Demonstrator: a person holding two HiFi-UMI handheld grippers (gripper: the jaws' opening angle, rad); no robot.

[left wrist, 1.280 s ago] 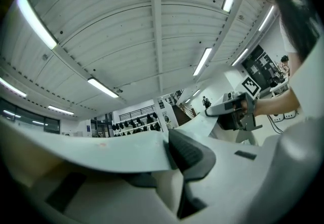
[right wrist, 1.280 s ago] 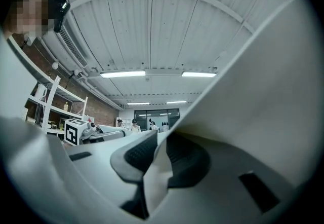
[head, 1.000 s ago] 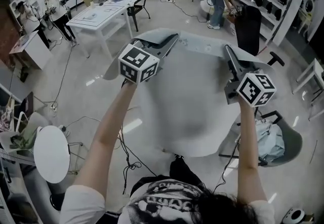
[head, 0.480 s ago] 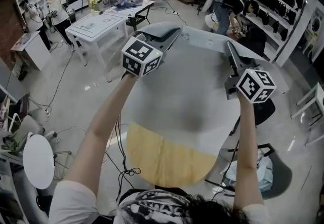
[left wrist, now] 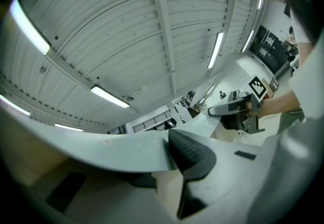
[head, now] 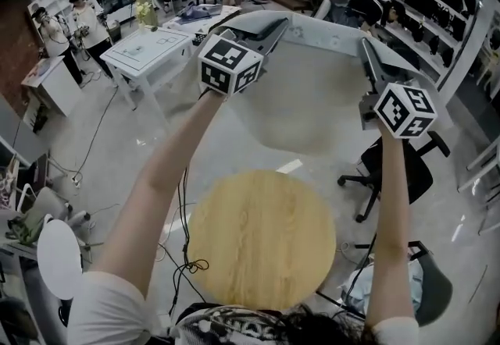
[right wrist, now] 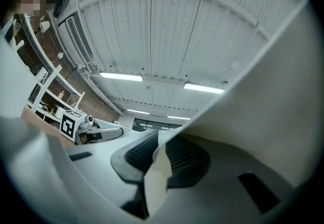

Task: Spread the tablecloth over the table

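At the left of the room stand white worktables (head: 148,43) with people (head: 84,19) beside them, and a small round white stand (head: 58,257) is near the floor cables. The left gripper (head: 272,25) is raised at arm's length, its jaws pinched narrow on the edge of the tablecloth (head: 312,94), the cloth pressed flat between the dark ribbed pads. The pale grey tablecloth hangs in the air as a sagging sheet between the two grippers, beyond the far edge of the round wooden table (head: 262,238). It is clear of the tabletop, whose whole wooden surface shows. The right gripper (head: 366,47) is held up at about the same height, jaws clamped on a fold of the cloth's other end. A black office chair (head: 402,172) stands past the tabletop's right edge, with shelving (head: 426,23) along the right wall
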